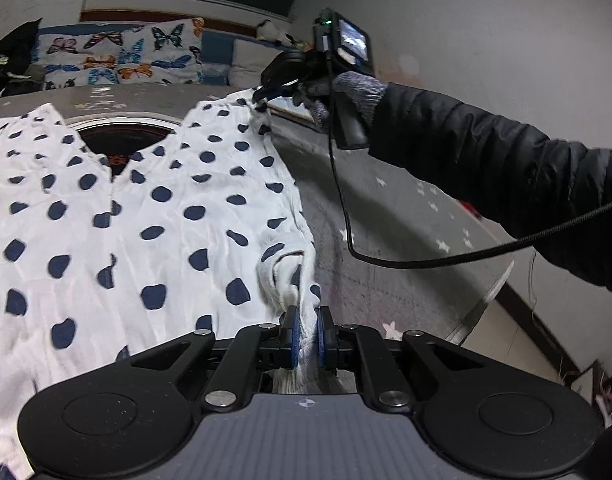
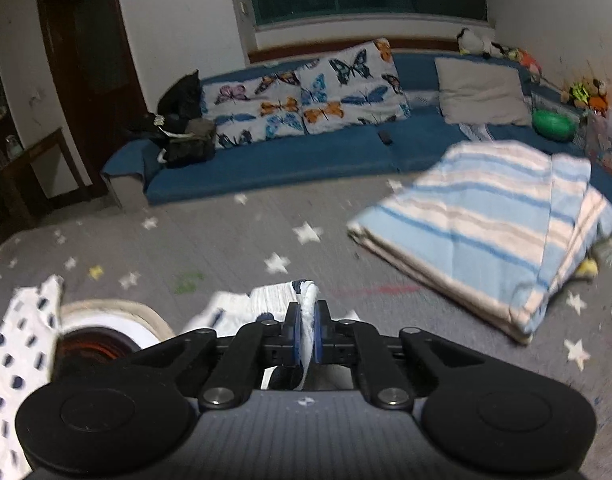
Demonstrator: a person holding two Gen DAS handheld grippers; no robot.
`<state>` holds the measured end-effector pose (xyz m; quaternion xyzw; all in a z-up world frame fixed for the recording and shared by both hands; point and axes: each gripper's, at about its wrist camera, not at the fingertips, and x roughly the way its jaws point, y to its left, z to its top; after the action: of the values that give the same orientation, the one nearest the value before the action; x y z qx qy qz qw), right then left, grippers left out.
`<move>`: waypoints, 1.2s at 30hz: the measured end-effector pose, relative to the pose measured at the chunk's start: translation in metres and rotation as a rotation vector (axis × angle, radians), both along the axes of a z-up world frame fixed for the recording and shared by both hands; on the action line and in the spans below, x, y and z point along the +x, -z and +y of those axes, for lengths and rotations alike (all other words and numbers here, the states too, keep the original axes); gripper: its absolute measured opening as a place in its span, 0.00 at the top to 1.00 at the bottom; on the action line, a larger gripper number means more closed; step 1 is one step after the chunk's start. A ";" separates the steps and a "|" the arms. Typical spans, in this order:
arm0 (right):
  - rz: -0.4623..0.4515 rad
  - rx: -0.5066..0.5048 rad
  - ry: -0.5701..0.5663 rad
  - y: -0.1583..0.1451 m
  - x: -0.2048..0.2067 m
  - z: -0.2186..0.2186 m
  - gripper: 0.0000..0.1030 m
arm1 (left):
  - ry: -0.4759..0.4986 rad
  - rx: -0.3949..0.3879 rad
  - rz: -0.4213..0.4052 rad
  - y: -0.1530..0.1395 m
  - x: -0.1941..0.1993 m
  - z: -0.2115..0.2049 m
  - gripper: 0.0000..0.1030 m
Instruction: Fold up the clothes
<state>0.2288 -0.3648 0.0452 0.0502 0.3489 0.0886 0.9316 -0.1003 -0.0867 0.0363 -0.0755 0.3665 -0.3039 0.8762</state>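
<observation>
A white garment with navy polka dots (image 1: 117, 216) lies spread on a grey star-patterned surface (image 1: 386, 216). The left gripper (image 1: 308, 334) is clamped on a bunched fold at the garment's near right edge, while the right gripper (image 2: 304, 334), held in a gloved hand (image 1: 338, 94), pinches its far right corner. A folded striped blanket (image 2: 486, 224) lies well apart, before a blue sofa (image 2: 289, 160) with butterfly cushions (image 2: 306, 96).

text: none showing legibly | labels: none reading out | brands: none appearing | numbers: none | signs: none | note: small camera screen (image 1: 354, 42) on the far gripper is glowing, its contents staying too small to read
</observation>
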 end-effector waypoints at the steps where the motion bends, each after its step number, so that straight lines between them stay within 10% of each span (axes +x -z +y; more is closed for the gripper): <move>1: -0.006 0.003 -0.003 -0.007 -0.001 0.003 0.94 | -0.012 -0.009 -0.003 -0.002 -0.002 0.004 0.91; 18: -0.098 -0.073 -0.119 -0.091 0.000 0.162 0.94 | -0.280 -0.231 -0.054 -0.020 -0.053 0.103 0.91; 36: 0.001 -0.127 -0.307 -0.028 0.014 0.378 0.94 | -0.497 -0.381 0.035 0.005 -0.082 0.182 0.91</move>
<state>0.2426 0.0129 0.0732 -0.0625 0.3578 0.2075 0.9083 -0.1820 0.0955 0.0316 -0.3307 0.2881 -0.1421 0.8874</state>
